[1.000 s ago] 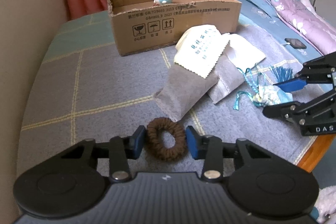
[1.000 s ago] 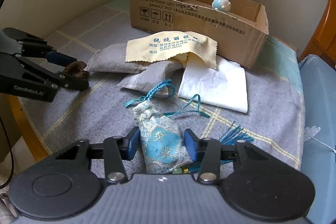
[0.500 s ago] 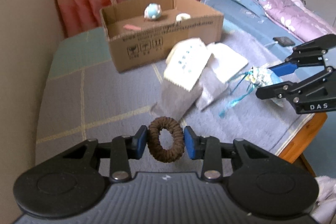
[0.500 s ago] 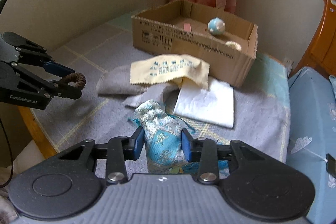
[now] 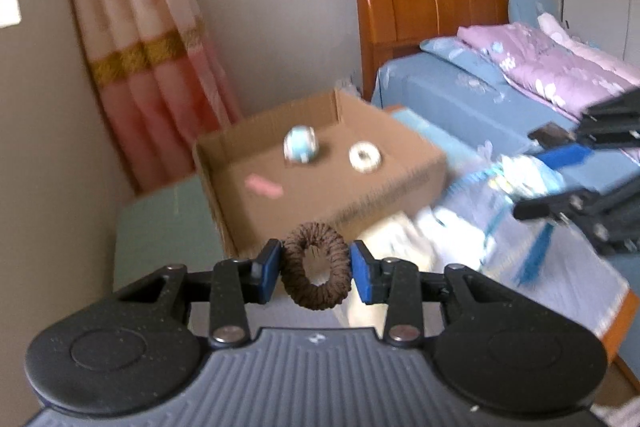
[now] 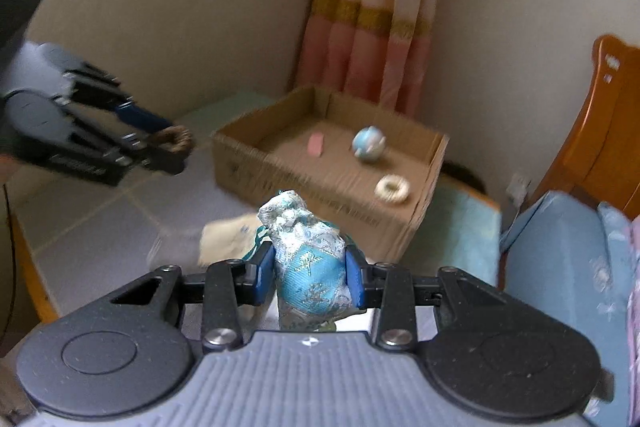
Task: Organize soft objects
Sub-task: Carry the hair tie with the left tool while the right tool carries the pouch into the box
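Left hand-held gripper (image 5: 316, 269) clamps a brown scrunchie (image 5: 316, 269), right hand-held gripper (image 6: 310, 277) a blue pouch (image 6: 310, 267) — above the grey bedspread (image 6: 100, 227).

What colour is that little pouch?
Light blue brocade pouch with a silvery woven pattern; clearest in the right wrist view.

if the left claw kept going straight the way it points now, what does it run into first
Probably the cardboard box: its near wall sits right beyond the brown hair tie clamped in the left claw. The view is blurred and depth is unclear, so it might instead clear the rim.

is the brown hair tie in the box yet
Not yet. The brown hair tie sits pinched in the left gripper, short of the cardboard box.
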The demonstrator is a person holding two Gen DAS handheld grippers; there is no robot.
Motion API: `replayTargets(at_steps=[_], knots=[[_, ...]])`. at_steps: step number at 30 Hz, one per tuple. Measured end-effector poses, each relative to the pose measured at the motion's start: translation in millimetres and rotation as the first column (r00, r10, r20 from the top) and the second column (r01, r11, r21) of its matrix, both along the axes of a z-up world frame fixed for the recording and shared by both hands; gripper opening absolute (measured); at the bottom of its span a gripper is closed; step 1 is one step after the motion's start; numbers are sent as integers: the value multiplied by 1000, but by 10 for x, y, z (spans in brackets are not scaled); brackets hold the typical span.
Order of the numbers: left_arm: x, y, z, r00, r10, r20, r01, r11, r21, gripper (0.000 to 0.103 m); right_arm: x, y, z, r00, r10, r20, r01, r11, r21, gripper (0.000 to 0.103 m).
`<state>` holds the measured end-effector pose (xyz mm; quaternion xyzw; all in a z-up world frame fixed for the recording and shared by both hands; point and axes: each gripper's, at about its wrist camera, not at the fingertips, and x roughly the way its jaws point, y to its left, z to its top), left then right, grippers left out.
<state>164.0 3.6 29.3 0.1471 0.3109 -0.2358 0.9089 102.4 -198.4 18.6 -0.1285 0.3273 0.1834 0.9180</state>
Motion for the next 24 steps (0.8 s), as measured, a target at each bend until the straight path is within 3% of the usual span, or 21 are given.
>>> replayTargets(at_steps=[7, 10, 11, 12, 14, 17, 20, 24], knots=[[907, -220, -54, 998, 56, -7, -56, 998, 31, 37, 244, -138, 210, 997, -37, 63, 37, 999, -5, 42], [1205, -224, -156, 994, 113, -7, -112, 993, 20, 61, 332, -198, 290, 995, -55, 79, 55, 998, -4, 42], [1265, -205, -183, 991, 131, -9, -131, 991, 7, 81, 366, -218, 316, 995, -60, 83, 61, 998, -3, 42], [1309, -186, -213, 989, 146, -2, -146, 989, -9, 90, 405, -241, 341, 994, -65, 86, 65, 998, 0, 42], [1319, -152, -243, 984, 176, 21, -176, 984, -12, 90, 467, -276, 375, 993, -72, 92, 72, 997, 4, 42], [1219, -118, -233, 979, 204, -11, -204, 979, 6, 90, 580, -306, 414, 992, -78, 97, 77, 997, 5, 42], [935, -84, -173, 976, 216, -37, -214, 976, 39, 92, 676, -315, 434, 992, -80, 99, 80, 997, 2, 42], [381, -37, -83, 971, 240, -8, -240, 970, 41, 98, 832, -253, 450, 992, -76, 99, 77, 997, -1, 42]])
